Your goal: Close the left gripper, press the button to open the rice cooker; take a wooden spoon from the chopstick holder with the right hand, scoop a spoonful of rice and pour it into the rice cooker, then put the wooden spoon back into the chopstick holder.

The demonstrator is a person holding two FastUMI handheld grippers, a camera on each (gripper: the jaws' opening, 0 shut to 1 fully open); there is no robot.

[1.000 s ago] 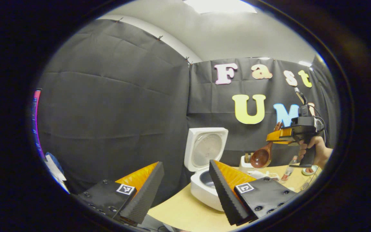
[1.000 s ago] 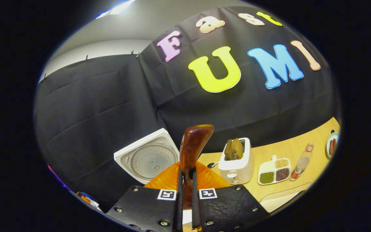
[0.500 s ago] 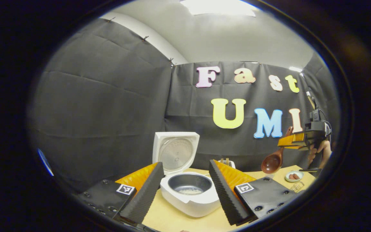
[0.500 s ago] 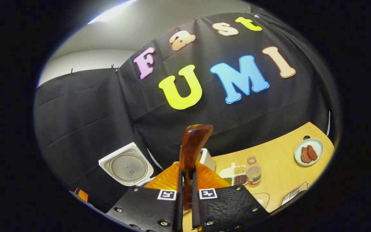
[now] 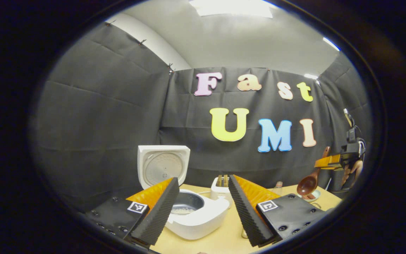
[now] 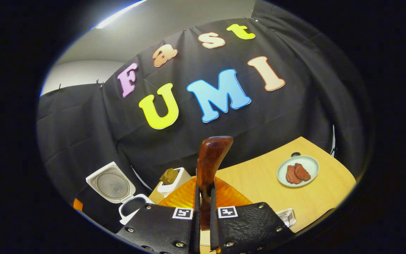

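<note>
— While the right tool [image 6: 203, 211] carries the wooden spoon [image 6: 210, 165] away to the right side, what do you see changed from a second ago?

— A second ago the spoon hung near the toaster [image 5: 220, 187]; now, in the left gripper view, it hangs far at the right, above the plate of meat [image 6: 297, 171]. The fingers of the right tool are almost together and press the spoon's handle from both sides, bowl hanging down.

— And the rice cooker [image 5: 192, 215]?

— It stands open on the table [image 5: 220, 236], lid [image 5: 162, 165] upright, and some white rice lies in the pot. So the button step looks finished.

— What about the left tool [image 5: 203, 208]?

— Its fingers stand wide apart and hold nothing. It hovers before the cooker.

— Is the spoon loaded?

— I cannot tell; the bowl is too small to see inside. I think the scooping is not yet done, and the hand goes to look for the rice at the right. The chopstick holder I cannot point out with certainty.
</note>
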